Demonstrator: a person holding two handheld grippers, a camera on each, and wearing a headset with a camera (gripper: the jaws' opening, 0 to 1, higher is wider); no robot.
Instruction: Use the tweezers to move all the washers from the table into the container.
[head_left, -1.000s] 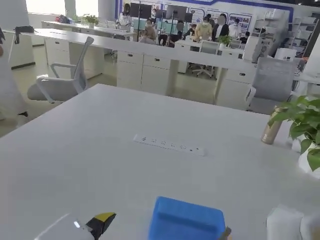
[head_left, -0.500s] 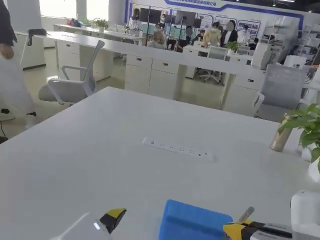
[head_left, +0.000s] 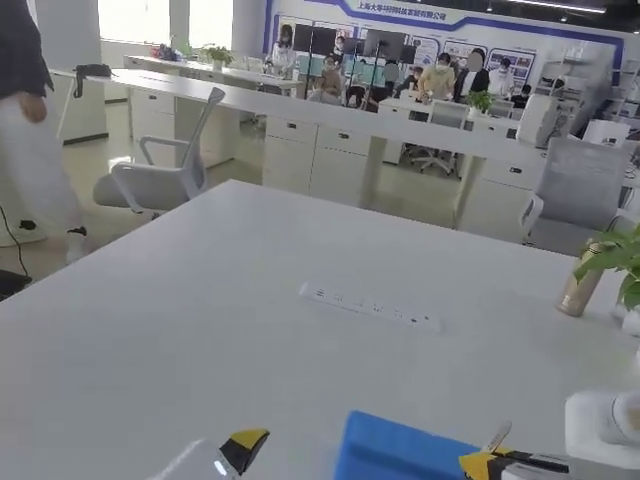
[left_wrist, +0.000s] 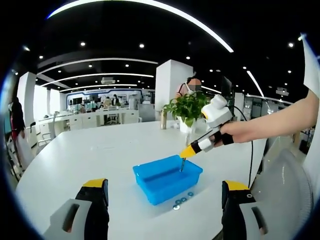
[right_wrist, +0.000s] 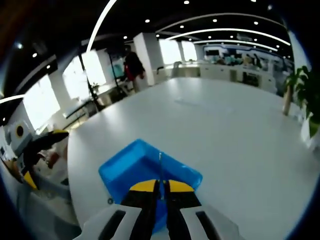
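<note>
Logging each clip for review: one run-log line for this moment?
left gripper open | right gripper shut on tweezers | tweezers tips over blue container | washers on table beside container
</note>
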